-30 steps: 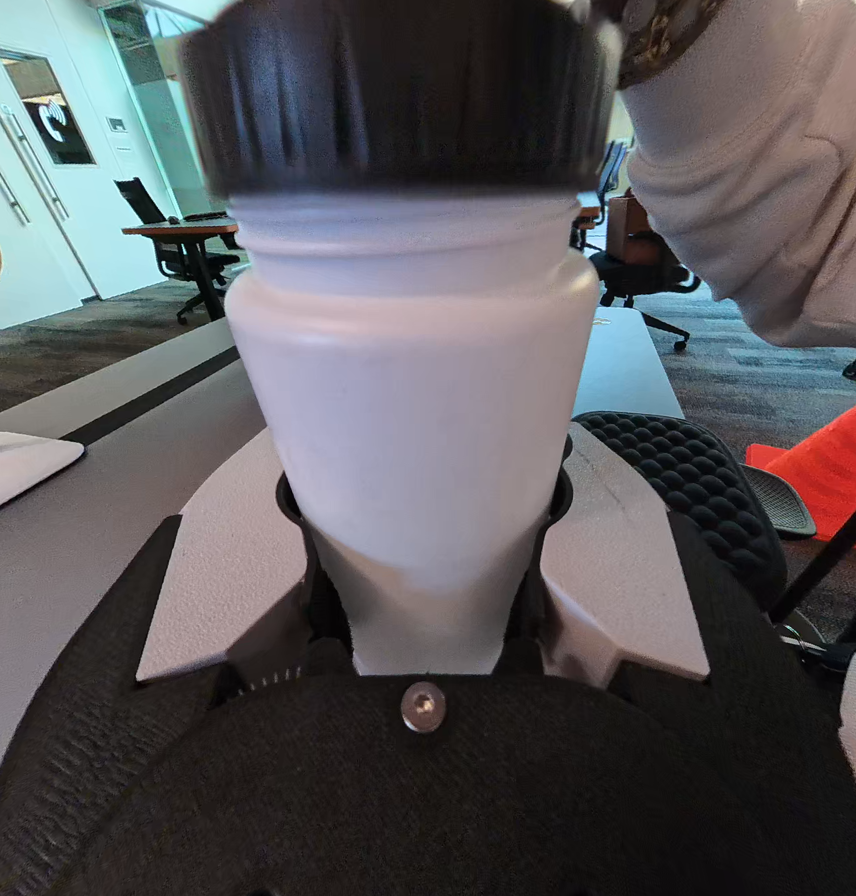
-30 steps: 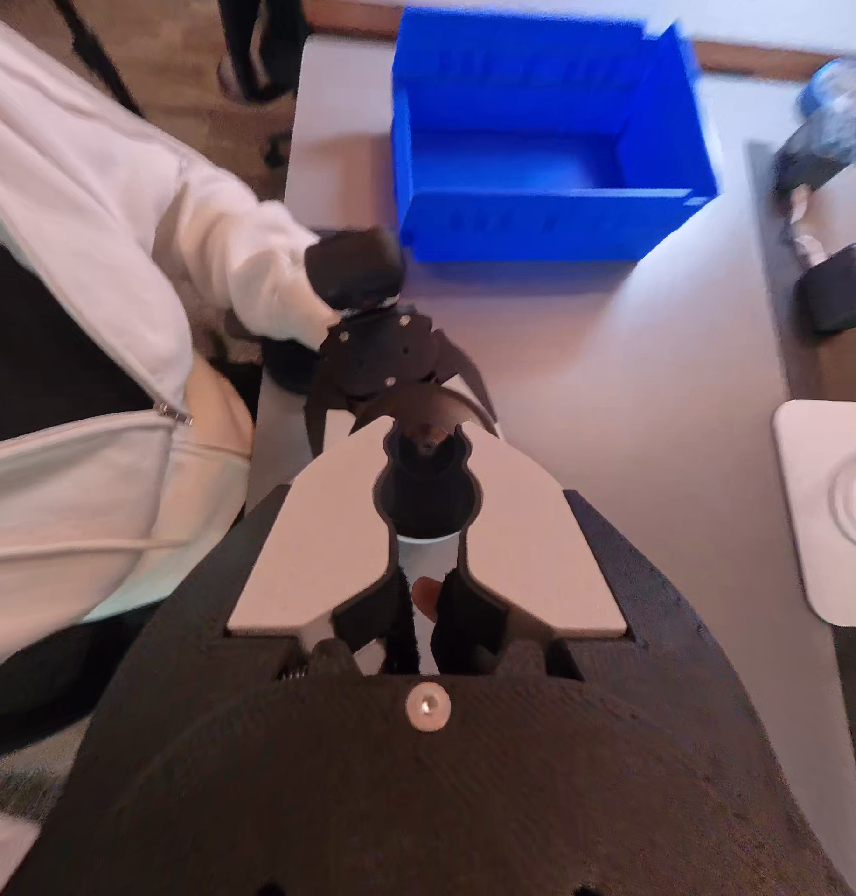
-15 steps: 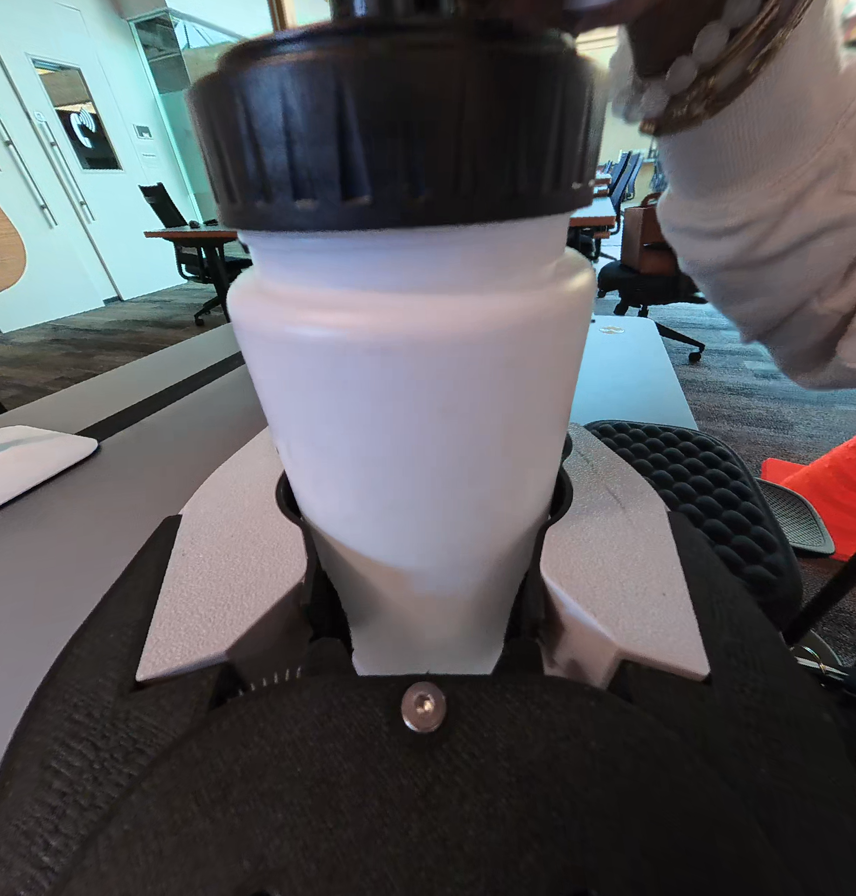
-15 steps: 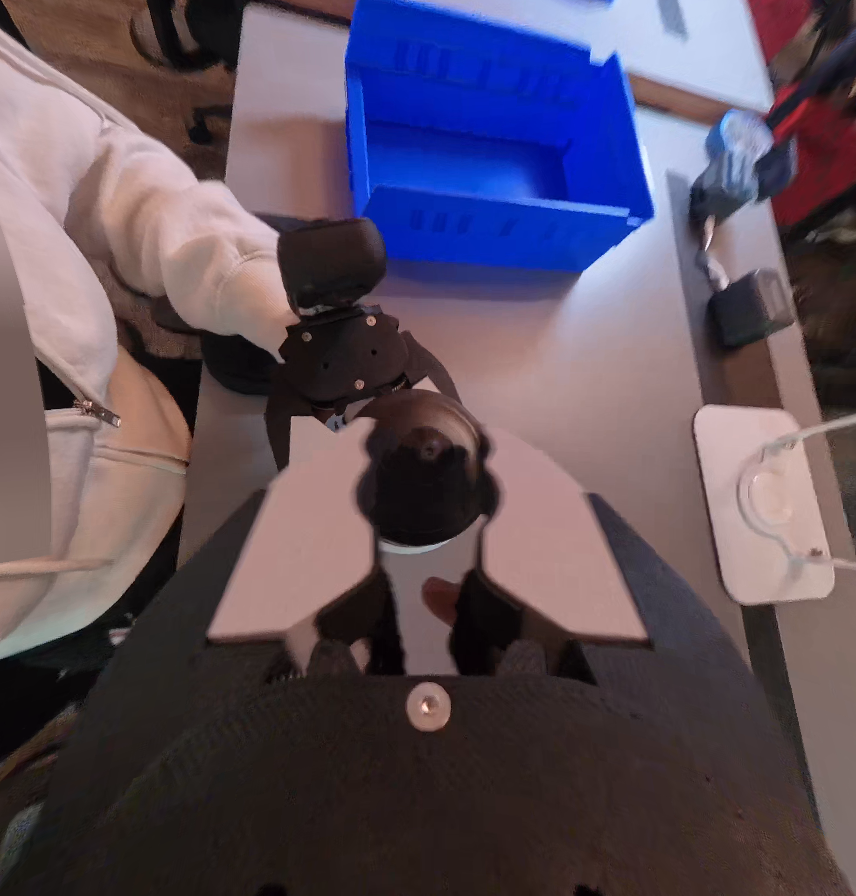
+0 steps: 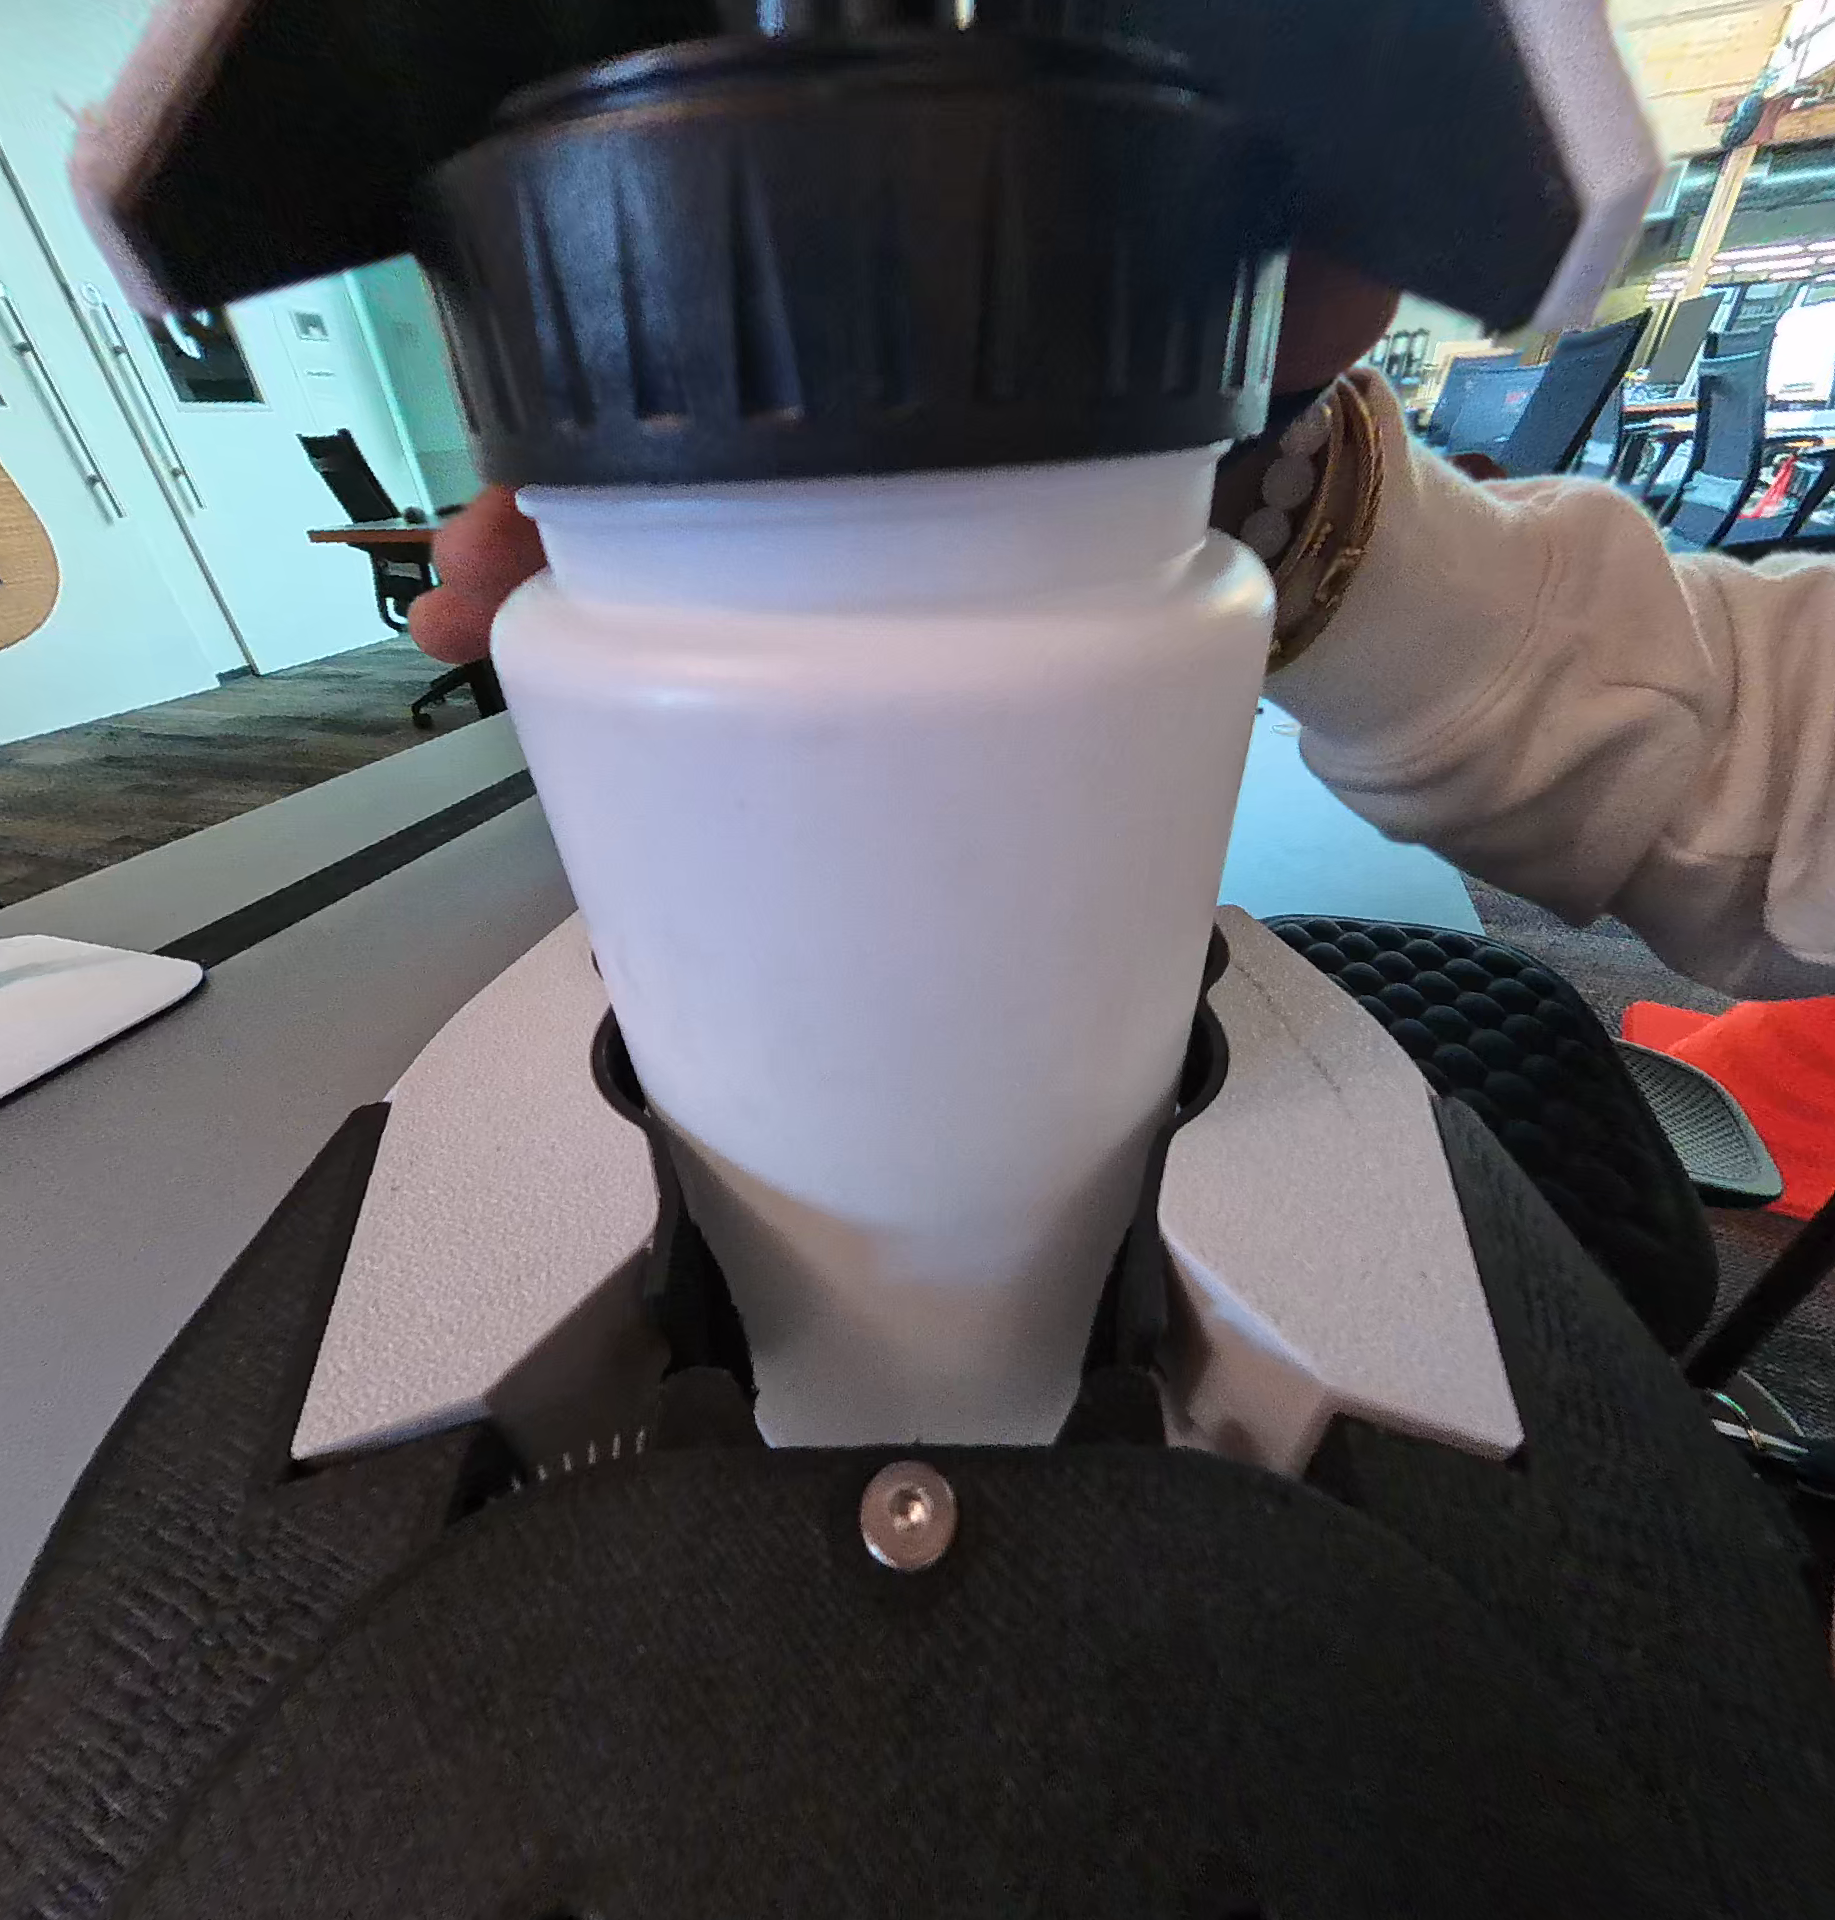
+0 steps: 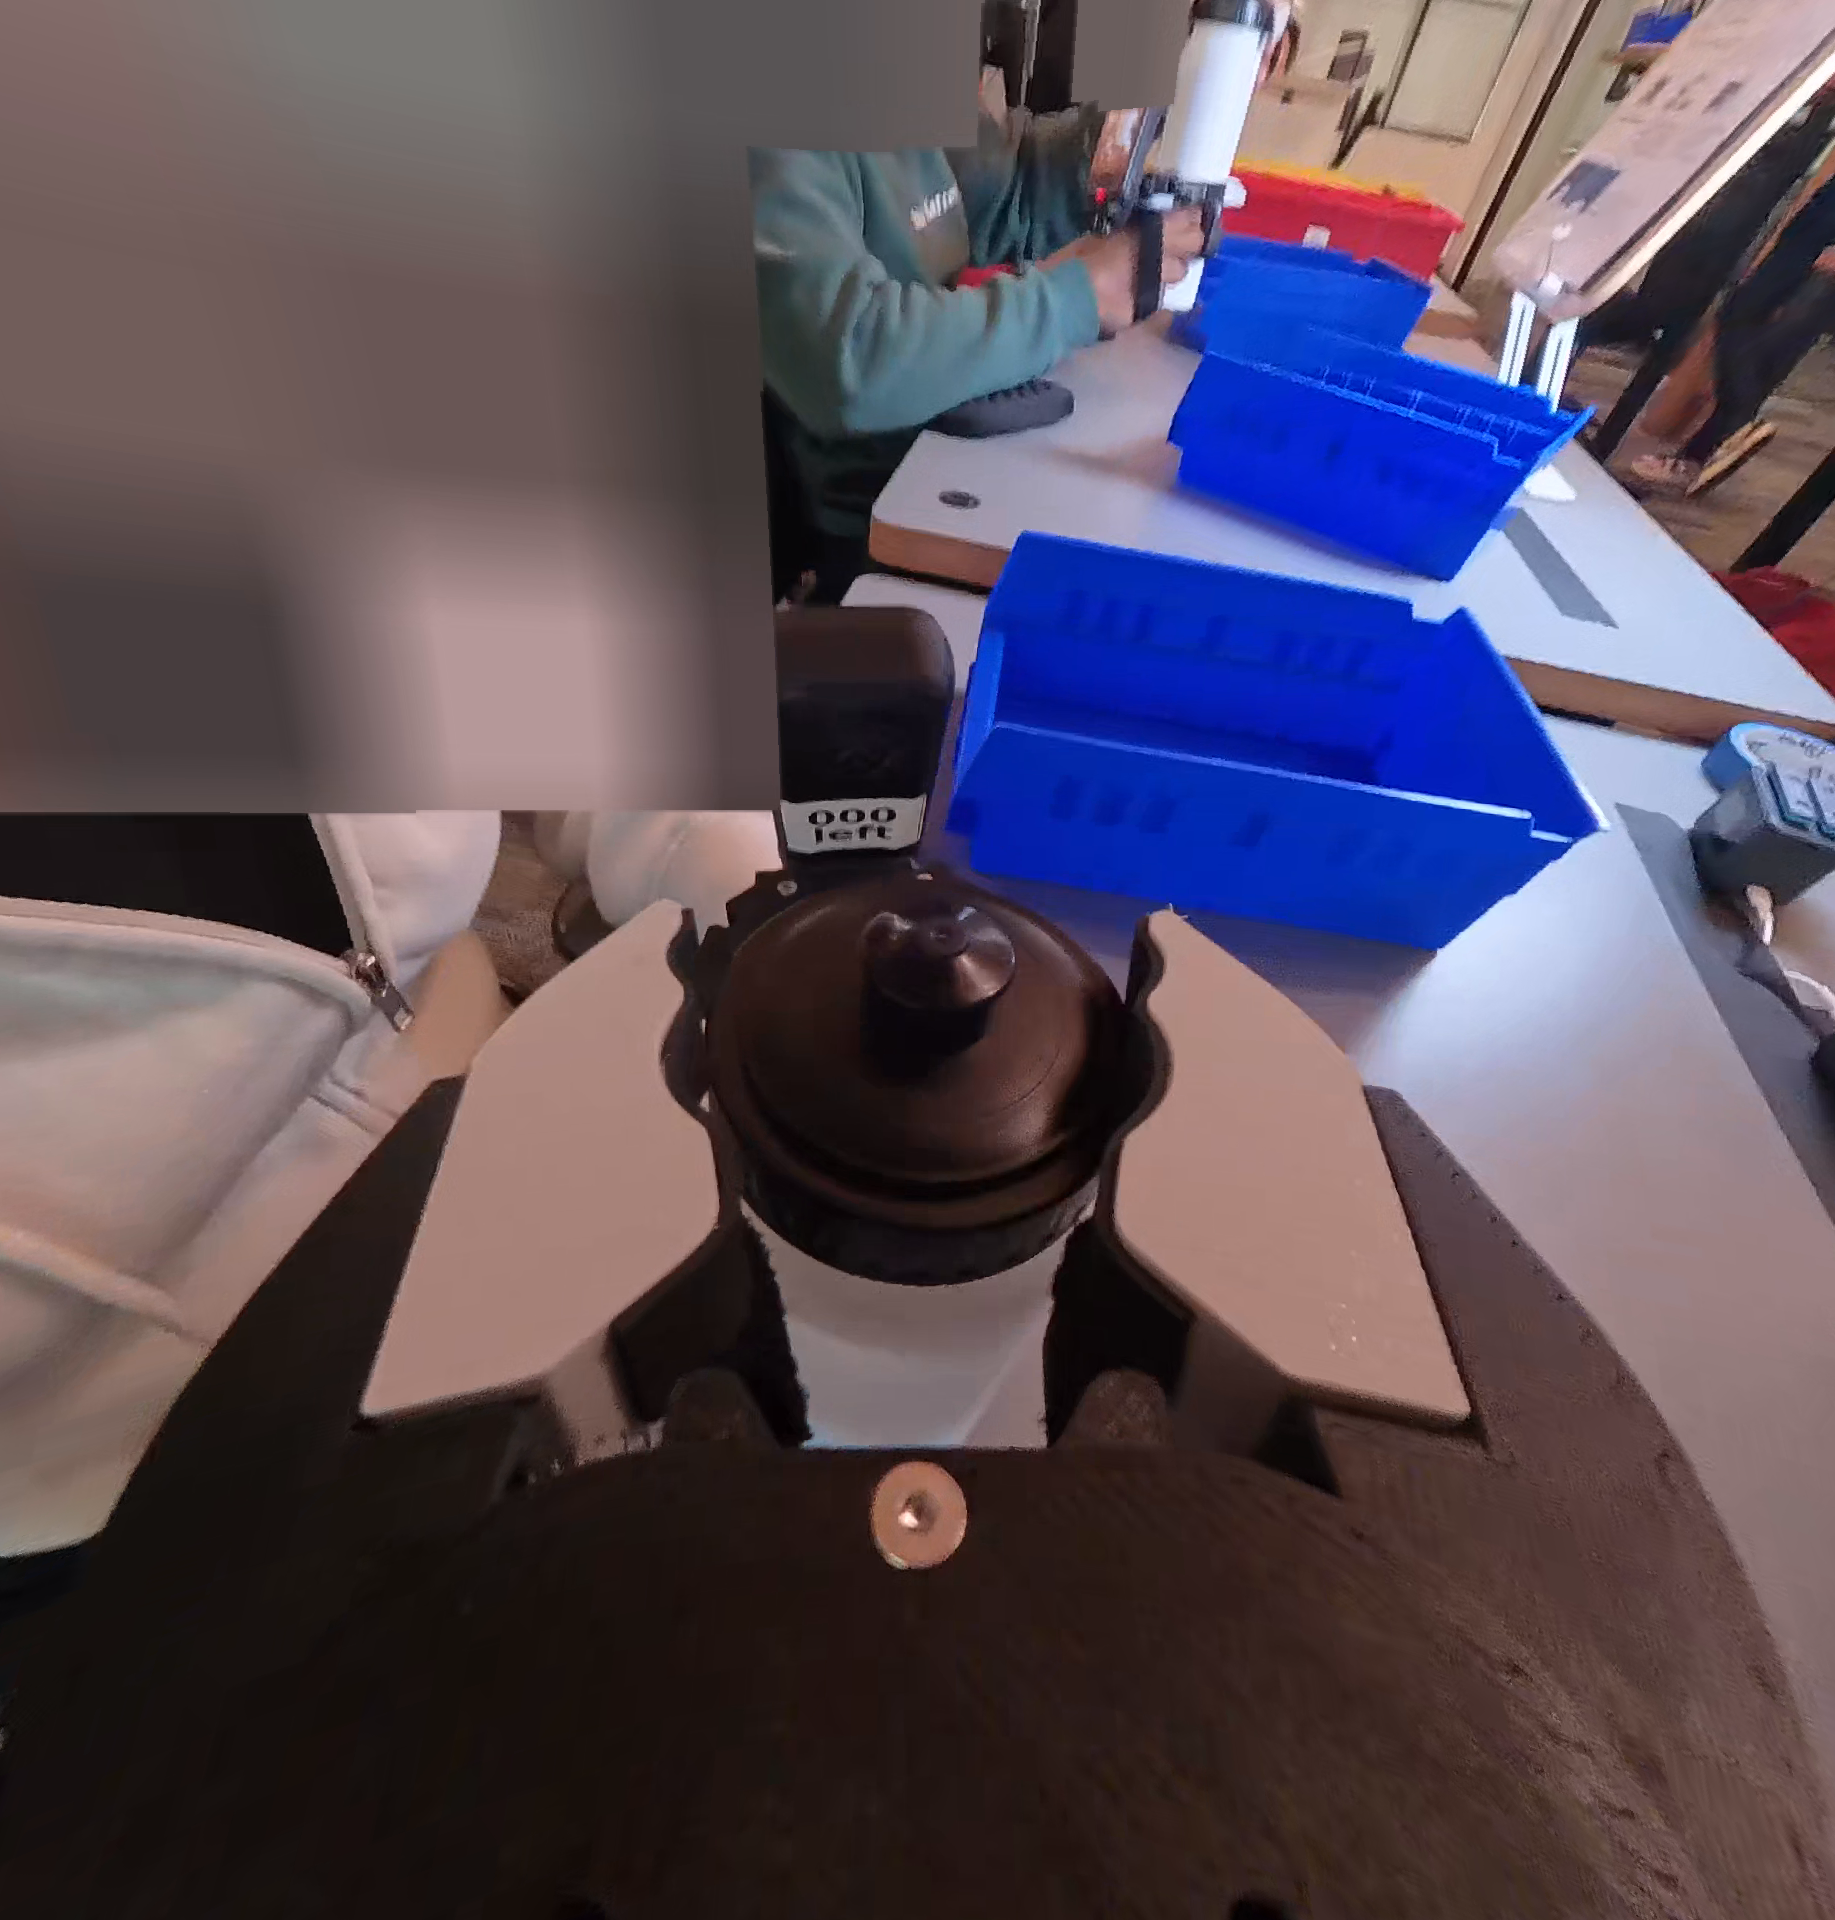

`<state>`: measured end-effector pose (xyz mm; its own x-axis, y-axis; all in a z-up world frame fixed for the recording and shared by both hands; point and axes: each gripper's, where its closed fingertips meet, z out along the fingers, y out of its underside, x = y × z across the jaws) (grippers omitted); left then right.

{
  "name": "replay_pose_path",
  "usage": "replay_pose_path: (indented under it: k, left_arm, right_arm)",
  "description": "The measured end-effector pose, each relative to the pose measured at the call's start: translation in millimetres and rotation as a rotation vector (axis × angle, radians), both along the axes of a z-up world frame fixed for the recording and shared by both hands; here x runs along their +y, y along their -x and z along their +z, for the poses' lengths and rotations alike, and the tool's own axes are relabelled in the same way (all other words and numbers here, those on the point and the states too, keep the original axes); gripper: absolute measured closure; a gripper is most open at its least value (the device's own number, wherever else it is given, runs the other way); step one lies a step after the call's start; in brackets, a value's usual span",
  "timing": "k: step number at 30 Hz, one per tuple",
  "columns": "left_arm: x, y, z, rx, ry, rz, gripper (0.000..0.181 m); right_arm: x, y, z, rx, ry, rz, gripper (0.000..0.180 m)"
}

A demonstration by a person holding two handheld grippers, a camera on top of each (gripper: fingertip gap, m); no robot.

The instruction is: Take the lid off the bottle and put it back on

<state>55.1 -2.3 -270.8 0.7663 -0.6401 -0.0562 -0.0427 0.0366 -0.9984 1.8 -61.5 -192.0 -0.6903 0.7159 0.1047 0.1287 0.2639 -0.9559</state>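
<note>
Even indoor daylight fills both my wide-angle views, brightest toward the far office windows on the right of my left wrist view. The ribbed black plastic lid (image 5: 851,312) shows slight motion blur, and the other tool's grey-edged black body above it smears heavily. The matte white plastic bottle (image 5: 892,883) is lit softly, with a faint highlight at its shoulder. In my right wrist view, straight table edges bow near the borders and the open blue plastic bin (image 6: 1256,748) casts a soft shadow.
</note>
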Motion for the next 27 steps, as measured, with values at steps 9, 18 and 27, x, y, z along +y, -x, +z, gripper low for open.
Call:
replay_pose_path:
  k: [9,18,27]
  left_arm:
    - [2.4,0.6,0.3,0.009,-0.009,0.057,0.080]
    - [1.9,1.7,0.5,-0.004,-0.007,0.040,0.080]
    - [4.9,4.8,0.1,-0.001,-0.005,0.084,0.080]
  right_arm:
    - [19.8,7.9,4.1,0.090,0.031,-0.637,0.093]
    - [6.7,-6.5,12.2,-0.024,0.268,-0.111,0.067]
    - [18.6,6.1,-2.6,0.090,0.231,-0.462,0.101]
